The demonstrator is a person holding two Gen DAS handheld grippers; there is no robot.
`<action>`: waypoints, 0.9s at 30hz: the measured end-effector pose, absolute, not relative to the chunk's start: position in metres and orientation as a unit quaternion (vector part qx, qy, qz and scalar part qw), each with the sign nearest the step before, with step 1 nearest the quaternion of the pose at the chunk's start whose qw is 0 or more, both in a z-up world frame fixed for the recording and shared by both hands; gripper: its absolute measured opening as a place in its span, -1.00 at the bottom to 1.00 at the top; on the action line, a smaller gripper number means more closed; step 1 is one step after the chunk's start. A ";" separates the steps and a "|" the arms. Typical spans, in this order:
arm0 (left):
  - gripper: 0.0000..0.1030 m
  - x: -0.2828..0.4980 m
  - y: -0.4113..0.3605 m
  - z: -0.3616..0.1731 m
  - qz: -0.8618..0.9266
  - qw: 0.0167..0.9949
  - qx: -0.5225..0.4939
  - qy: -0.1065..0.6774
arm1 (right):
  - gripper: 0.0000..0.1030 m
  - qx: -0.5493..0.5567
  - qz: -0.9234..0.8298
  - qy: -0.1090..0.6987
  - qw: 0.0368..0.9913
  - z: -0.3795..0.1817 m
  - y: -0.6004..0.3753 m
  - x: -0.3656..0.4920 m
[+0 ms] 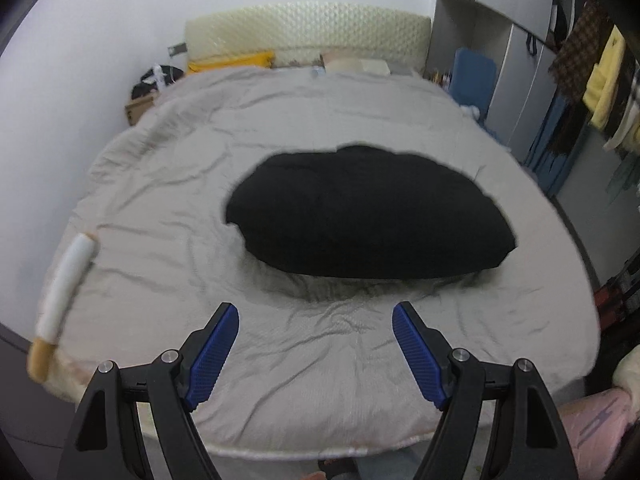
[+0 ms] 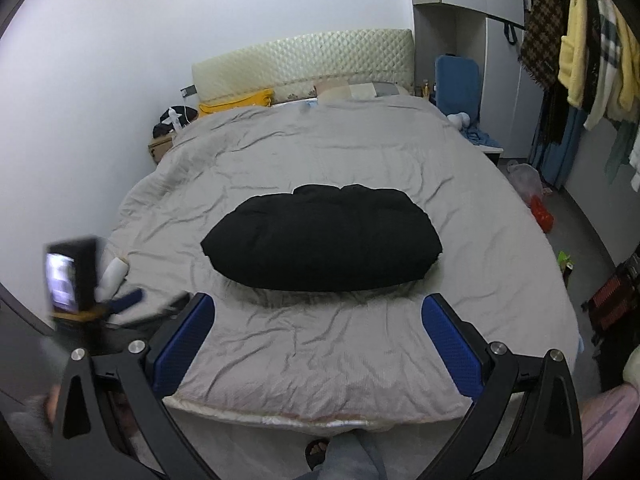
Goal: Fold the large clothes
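A black garment (image 1: pixel 368 216) lies folded into a thick oblong bundle in the middle of the bed's grey cover (image 1: pixel 192 184). It also shows in the right wrist view (image 2: pixel 320 244). My left gripper (image 1: pixel 316 316) is open and empty, held above the foot of the bed, short of the bundle. My right gripper (image 2: pixel 318 312) is open and empty, also above the foot of the bed and short of the bundle. The left gripper shows blurred at the left of the right wrist view (image 2: pixel 124 300).
A white roll (image 1: pixel 66 284) lies at the bed's left edge. Pillows and a cream headboard (image 2: pixel 304 60) stand at the far end. Hanging clothes (image 2: pixel 576 40) and a wardrobe are on the right. A foot in a sandal (image 2: pixel 318 452) is on the floor below the bed.
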State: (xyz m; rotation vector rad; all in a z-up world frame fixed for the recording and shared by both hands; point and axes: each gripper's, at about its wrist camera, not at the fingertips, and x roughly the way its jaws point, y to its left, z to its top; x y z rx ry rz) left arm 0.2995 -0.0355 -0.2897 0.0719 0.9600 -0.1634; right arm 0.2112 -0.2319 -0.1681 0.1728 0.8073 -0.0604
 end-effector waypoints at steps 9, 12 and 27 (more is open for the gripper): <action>0.53 0.370 -0.115 -0.478 -0.066 0.868 0.021 0.492 | 1.00 0.115 -0.050 0.429 0.895 -0.279 -0.243 0.261; 0.53 0.384 -0.136 -0.534 -0.050 0.863 0.026 0.502 | 1.00 0.119 -0.049 0.446 0.886 -0.319 -0.241 0.273; 0.99 0.406 -0.154 -0.606 -0.001 0.874 0.031 0.485 | 1.00 0.090 0.013 0.500 0.861 -0.432 -0.196 0.304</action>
